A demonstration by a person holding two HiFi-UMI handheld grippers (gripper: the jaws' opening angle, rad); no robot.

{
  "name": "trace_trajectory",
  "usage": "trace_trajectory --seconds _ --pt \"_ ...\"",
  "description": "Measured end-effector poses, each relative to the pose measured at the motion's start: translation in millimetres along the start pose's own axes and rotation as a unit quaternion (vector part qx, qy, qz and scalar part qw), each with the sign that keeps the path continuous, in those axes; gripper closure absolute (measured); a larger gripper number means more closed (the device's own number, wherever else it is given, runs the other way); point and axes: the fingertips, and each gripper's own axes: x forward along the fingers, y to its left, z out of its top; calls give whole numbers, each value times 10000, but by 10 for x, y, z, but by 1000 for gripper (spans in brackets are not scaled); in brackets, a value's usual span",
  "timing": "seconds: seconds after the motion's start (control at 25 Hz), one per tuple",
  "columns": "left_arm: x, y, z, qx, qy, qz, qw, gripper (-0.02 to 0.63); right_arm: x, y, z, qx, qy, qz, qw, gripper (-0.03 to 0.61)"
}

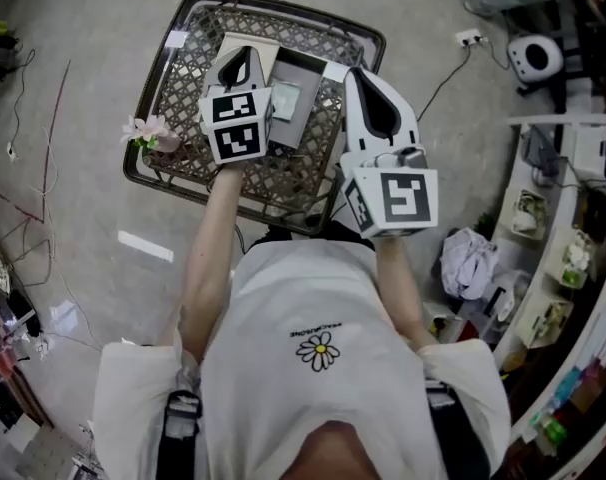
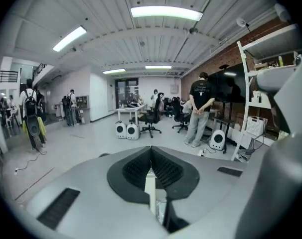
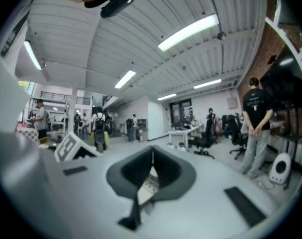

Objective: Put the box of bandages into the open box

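Observation:
I look down on a dark wicker basket table [image 1: 178, 83]. On it stands an open grey box [image 1: 308, 73] with white flaps spread. A small pale green box of bandages [image 1: 286, 99] lies inside it, towards its left side. My left gripper [image 1: 245, 56] hovers over the open box's left flap, jaws together and nothing in them. My right gripper [image 1: 367, 76] hangs over the basket's right edge, also shut and empty. The left gripper [image 2: 151, 152] and the right gripper [image 3: 152, 152] both point level out into the room in their own views.
A pink flower [image 1: 148, 130] sits on the basket's left rim. Cables trail on the floor at left, and a power strip [image 1: 469, 37] lies at upper right. Shelves [image 1: 568, 218] line the right side. A person in black [image 2: 200, 108] stands ahead.

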Motion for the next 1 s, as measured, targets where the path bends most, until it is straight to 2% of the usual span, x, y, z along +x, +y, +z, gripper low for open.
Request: trace_trajectory --seconds 0.2,0.32,0.44,0.68,1.0 --pt "-658 155 627 -4 -1001 291 9946 595 4 179 161 -88 -188 154 9997 548" --pt "-1102 175 935 75 -1679 391 9850 595 0 291 177 -98 -237 313 9992 548" --pt "-1483 171 1086 230 -2196 522 9739 595 -38 401 193 -68 -308 492 9983 548" --pt "-1884 226 1068 86 -2714 749 9595 595 -107 519 159 -172 -296 589 9977 548" --pt "-1941 241 1099 61 -2800 768 9569 595 -135 595 135 -376 -269 568 9973 549"
